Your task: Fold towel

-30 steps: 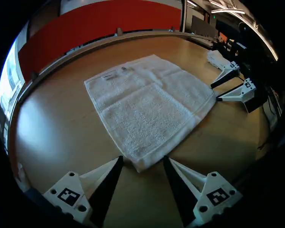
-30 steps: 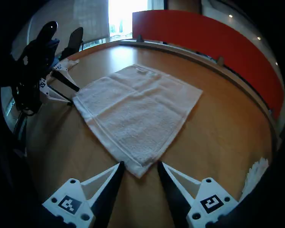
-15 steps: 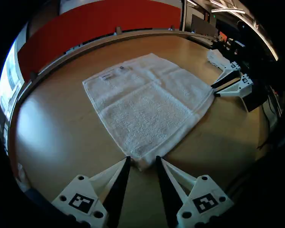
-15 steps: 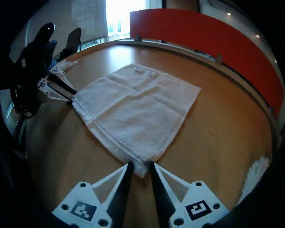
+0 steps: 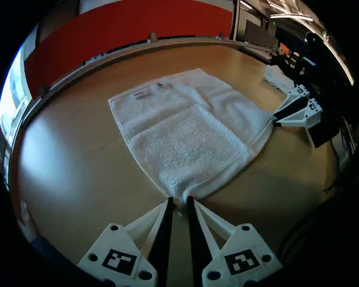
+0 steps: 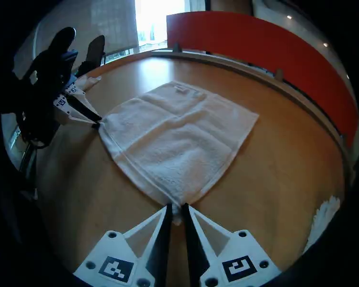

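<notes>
A white towel point(image 5: 189, 126) lies on the wooden table, folded into a rough square. In the left gripper view my left gripper point(image 5: 179, 206) is shut on the towel's near corner. The right gripper point(image 5: 275, 119) pinches the far right corner there. In the right gripper view the same towel point(image 6: 177, 138) spreads ahead, and my right gripper point(image 6: 176, 214) is shut on its nearest corner. The left gripper point(image 6: 96, 122) holds the corner at the left, with a gloved hand behind it.
A red panel point(image 5: 131, 28) runs behind the table's curved back edge point(image 5: 107, 57). Another folded white cloth point(image 5: 277, 76) lies at the far right; the same cloth point(image 6: 323, 217) peeks in at the lower right of the right gripper view. Bare wood point(image 5: 74, 158) surrounds the towel.
Both grippers went from open around the towel's corners to shut on them. The pinched corners now look slightly gathered.
</notes>
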A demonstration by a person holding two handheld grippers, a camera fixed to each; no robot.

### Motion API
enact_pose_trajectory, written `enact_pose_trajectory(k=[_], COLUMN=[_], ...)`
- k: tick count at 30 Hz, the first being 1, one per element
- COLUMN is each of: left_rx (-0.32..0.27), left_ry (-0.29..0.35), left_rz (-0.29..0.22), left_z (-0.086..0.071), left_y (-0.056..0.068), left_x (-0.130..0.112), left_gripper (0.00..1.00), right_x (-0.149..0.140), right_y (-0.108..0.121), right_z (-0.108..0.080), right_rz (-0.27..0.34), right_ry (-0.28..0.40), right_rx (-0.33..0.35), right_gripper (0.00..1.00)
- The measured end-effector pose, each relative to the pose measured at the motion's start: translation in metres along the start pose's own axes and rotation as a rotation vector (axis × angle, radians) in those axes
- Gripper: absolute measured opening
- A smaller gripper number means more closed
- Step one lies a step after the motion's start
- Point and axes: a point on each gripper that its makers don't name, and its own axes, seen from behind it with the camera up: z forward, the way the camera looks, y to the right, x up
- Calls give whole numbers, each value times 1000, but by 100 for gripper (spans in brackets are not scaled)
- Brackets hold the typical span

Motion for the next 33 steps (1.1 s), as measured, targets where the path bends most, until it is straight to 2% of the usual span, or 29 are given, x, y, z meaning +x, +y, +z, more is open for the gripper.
enact_pose_trajectory(k=[8,18,33], left_rx=[4,4,10], left_ry=[8,10,22], left_rz=[-3,-21,-49], left_z=[-1,-3,-26], left_y=[0,0,-3], left_x=[2,6,25], left_gripper=[14,13,12], right_x=[5,14,42], right_y=[-3,-4,0], right_z=[-1,-6,-26], right_rz=[4,4,1], right_ry=[14,28,80], right_rx=[-3,4,-10], right_gripper=[17,15,15])
